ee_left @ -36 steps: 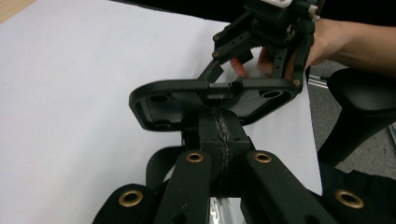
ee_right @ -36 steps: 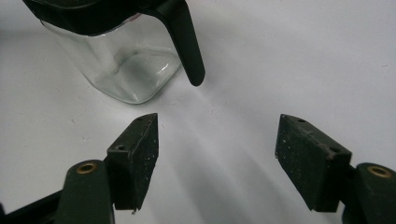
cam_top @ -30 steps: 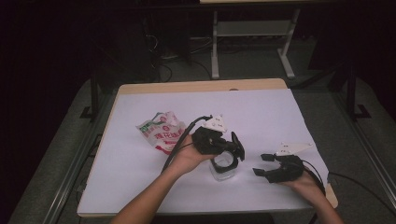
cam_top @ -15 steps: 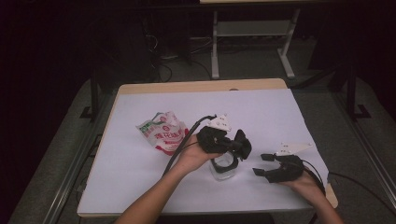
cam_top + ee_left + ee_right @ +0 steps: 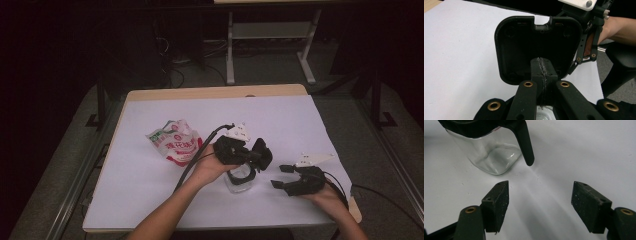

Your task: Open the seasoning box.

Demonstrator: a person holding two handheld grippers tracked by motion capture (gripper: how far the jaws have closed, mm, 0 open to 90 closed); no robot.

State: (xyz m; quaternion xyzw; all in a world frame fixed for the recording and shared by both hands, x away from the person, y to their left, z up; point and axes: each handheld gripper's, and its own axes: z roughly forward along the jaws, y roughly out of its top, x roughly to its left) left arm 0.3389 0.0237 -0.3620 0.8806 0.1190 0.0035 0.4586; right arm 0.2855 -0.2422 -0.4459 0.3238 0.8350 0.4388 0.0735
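White table (image 5: pixel 280 120) bears a red-and-green printed bag (image 5: pixel 173 141), writing too small to read.

Table (image 5: pixel 150 95): pale wood top, rim showing along far edge and near right corner. White sheet (image 5: pixel 310 130) covers nearly whole top. On sheet, left of centre: crumpled packet (image 5: pixel 175 142), white with red and green print, lying flat. Near front, about centre: clear glass jar (image 5: pixel 239 179) standing upright, square-shouldered, black lid (image 5: pixel 537 47) raised above it. Packet and jar apart, not touching.
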